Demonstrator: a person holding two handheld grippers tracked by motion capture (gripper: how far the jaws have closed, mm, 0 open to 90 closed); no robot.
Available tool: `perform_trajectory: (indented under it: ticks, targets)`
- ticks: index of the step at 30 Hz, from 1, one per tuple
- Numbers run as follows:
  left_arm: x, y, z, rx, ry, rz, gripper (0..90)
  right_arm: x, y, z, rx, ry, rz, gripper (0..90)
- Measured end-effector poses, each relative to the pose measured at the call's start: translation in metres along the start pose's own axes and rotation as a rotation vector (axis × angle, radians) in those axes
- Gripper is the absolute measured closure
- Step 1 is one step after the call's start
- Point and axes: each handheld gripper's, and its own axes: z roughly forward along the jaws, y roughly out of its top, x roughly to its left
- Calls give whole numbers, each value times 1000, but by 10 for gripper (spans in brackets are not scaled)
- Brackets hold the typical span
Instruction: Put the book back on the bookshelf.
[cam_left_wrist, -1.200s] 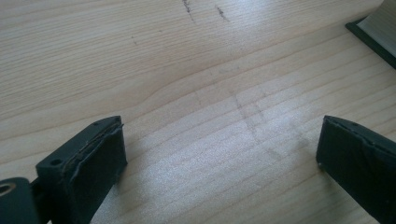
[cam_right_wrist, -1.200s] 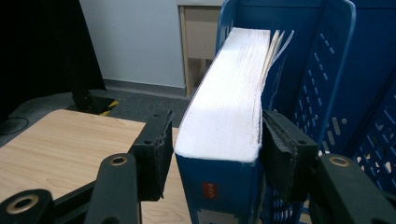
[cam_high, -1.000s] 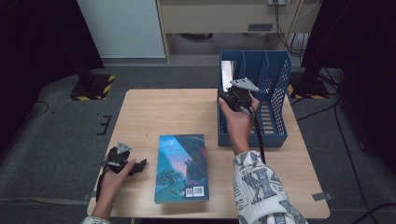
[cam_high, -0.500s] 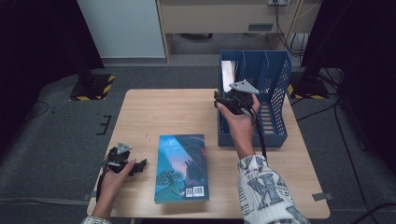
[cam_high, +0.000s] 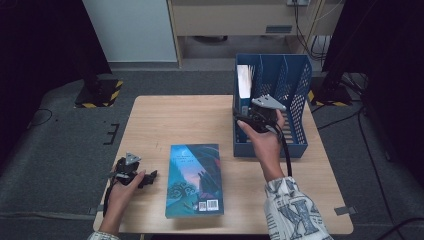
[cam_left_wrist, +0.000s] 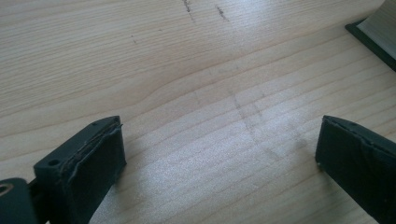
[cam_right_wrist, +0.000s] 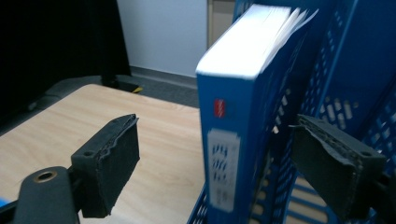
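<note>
Your right tool (cam_right_wrist: 215, 163) stands at the blue file rack (cam_high: 295, 95), jaws spread around the upright blue book (cam_right_wrist: 233, 140).

That book stands in the rack's leftmost slot, spine toward you; your right tool's jaws have just been opening and now flank it, the pads off its covers. Your left tool (cam_high: 131, 172) rests low over the surface (cam_left_wrist: 187, 93) near its front left corner, jaws apart with bare wood between them. A second book (cam_high: 194, 177) lies flat, cover up, between your hands.
</note>
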Motion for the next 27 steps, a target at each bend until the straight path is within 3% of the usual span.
perform_trajectory:
  ticks: [8,14,18,21,27]
  targets:
    - [-1,-1,-2,-8,-4,-1,24,3,-26,-16,38,66,-33,156]
    - [5,0,-9,-88,7,-53,73,3,-50,-28,52,118,-39,191]
    - [7,0,-14,-114,16,-56,78,6,-64,-33,57,151,-46,204]
    - [4,0,-21,-142,5,-58,93,9,-73,-35,70,181,-36,203]
    - [-4,3,-31,-179,-38,-55,97,23,-90,-36,114,234,-60,221]
